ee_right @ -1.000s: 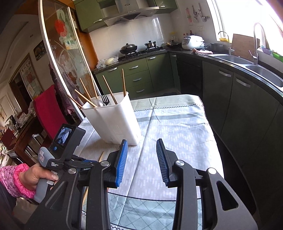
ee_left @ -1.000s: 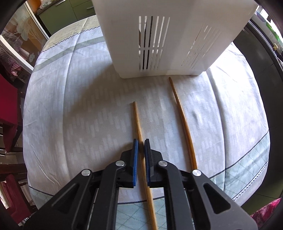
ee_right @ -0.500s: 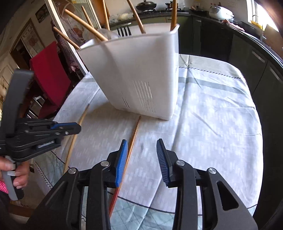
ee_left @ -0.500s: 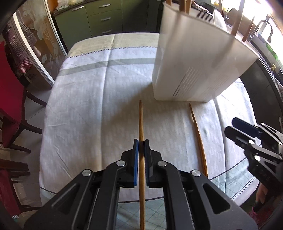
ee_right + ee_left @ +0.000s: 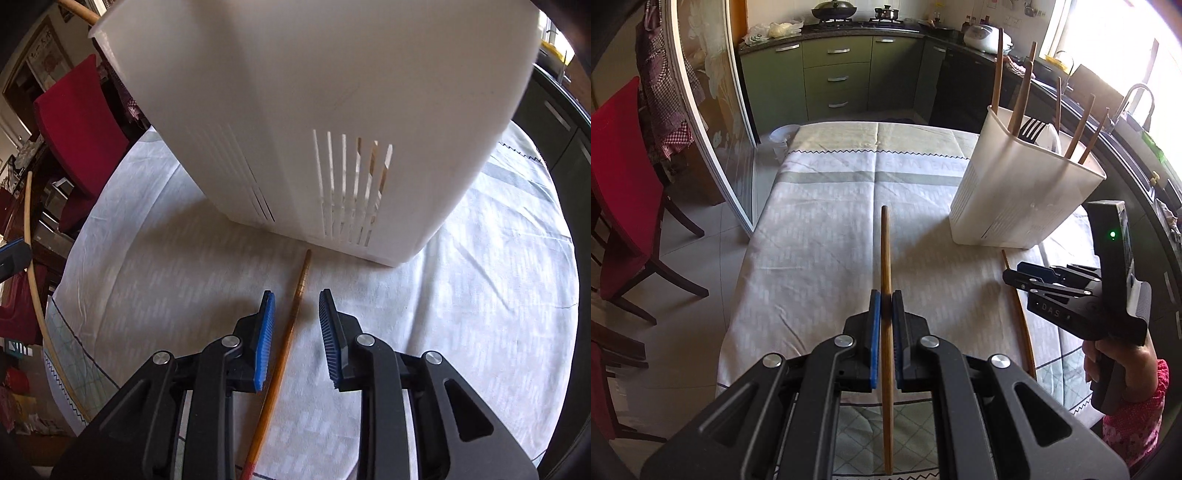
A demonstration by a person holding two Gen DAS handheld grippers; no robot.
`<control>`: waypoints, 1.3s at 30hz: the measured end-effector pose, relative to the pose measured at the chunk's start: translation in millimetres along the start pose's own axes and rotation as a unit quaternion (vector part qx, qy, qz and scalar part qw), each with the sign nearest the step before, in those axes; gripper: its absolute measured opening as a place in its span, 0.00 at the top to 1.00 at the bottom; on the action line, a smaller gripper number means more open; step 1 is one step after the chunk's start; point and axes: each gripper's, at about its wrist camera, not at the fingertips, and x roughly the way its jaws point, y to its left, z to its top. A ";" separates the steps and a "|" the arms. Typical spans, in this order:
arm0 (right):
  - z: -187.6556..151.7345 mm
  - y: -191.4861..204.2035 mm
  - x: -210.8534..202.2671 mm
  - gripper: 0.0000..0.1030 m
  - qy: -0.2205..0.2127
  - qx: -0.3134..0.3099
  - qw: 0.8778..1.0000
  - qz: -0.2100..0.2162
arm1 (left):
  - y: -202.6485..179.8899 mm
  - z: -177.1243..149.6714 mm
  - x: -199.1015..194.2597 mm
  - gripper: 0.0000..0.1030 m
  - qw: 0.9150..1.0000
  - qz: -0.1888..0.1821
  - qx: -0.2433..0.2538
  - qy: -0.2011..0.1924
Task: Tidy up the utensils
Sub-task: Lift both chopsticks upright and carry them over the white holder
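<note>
Risk: left gripper (image 5: 885, 308), clamped mid-length on a chopstick (image 5: 885, 251), may let it pivot, while right gripper (image 5: 296, 325), jaws apart, could nudge the holder (image 5: 314, 110).

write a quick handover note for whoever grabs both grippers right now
Left gripper: shut on one chopstick, lifted off the tablecloth.
Right gripper: open, jaws either side of the second chopstick, which lies on the cloth by the white holder.
Done: several chopsticks and a fork stand in the holder.
Left: drop the held chopstick in, then close on the second and add it.
</note>
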 end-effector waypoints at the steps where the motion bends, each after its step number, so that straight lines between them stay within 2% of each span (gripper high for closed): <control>1: -0.7 2.5 1.9 0.75 0.000 -0.002 1.000 -0.003 | -0.8 -1.2 -0.4 0.94 1.000 -0.001 0.001 0.000; 3: 3.3 7.4 4.9 0.79 -0.002 -0.005 1.000 -0.018 | -1.5 -2.0 -0.3 0.94 1.000 -0.005 0.003 0.001; 4: 0.1 9.2 7.2 0.89 -0.002 -0.006 1.000 -0.024 | -2.5 -2.6 -1.2 0.94 1.000 -0.006 0.005 0.000; 7: -1.3 10.0 8.7 0.94 -0.002 -0.006 1.000 -0.024 | -6.0 -3.5 -3.2 0.94 1.000 -0.011 0.009 -0.003; 13: -10.1 5.1 -29.9 0.94 -0.048 0.006 0.999 0.006 | -11.6 -1.6 -10.3 0.94 1.000 -0.013 0.017 -0.012; 18: -23.8 -4.6 -90.6 0.94 -0.123 0.016 0.992 0.034 | -13.3 -1.2 -21.7 0.94 0.999 -0.014 0.019 -0.027; 23: -45.7 -17.5 -148.2 0.94 -0.183 0.016 0.982 0.035 | -16.0 -2.2 -33.6 0.94 0.999 -0.018 0.024 -0.038; 33: -100.1 -47.2 -231.4 0.94 -0.240 0.018 0.970 0.039 | -27.4 -8.3 -49.3 0.94 0.997 -0.027 0.043 -0.052; 39: -113.4 -43.0 -247.7 0.94 -0.257 0.011 0.966 0.039 | -31.3 -10.9 -62.7 0.94 0.996 -0.033 0.050 -0.073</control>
